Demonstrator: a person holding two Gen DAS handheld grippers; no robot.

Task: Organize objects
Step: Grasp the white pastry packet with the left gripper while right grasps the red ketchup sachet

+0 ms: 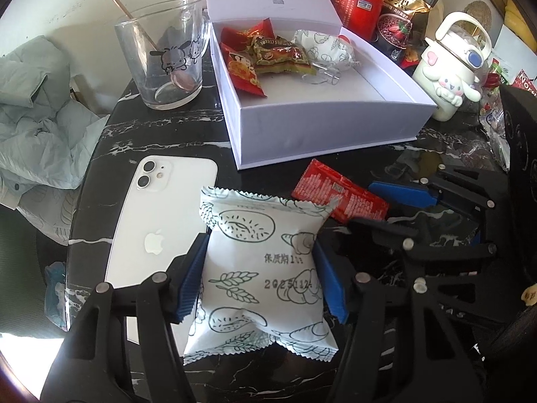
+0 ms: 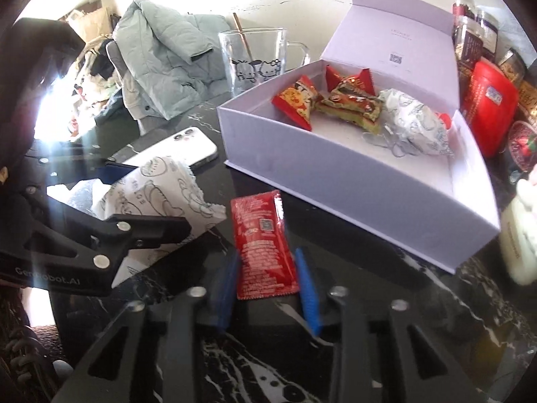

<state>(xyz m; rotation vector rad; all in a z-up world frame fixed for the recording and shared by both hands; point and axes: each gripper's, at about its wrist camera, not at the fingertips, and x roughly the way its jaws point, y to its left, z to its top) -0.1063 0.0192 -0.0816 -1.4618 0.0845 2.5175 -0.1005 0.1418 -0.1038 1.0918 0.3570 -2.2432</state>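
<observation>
We are clamping the left gripper [image 1: 258, 275] across the middle of the soft, puffy white snack pack [image 1: 261, 268], near the white box [image 1: 329, 127], while the right gripper [image 2: 265, 288] is straddling the thin, slippery red sachet [image 2: 263, 245], pads seemingly not yet pressing.

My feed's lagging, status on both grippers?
Left gripper shut on white snack pack. Right gripper astride red sachet, not clamped. White box open, path unobstructed.
</observation>
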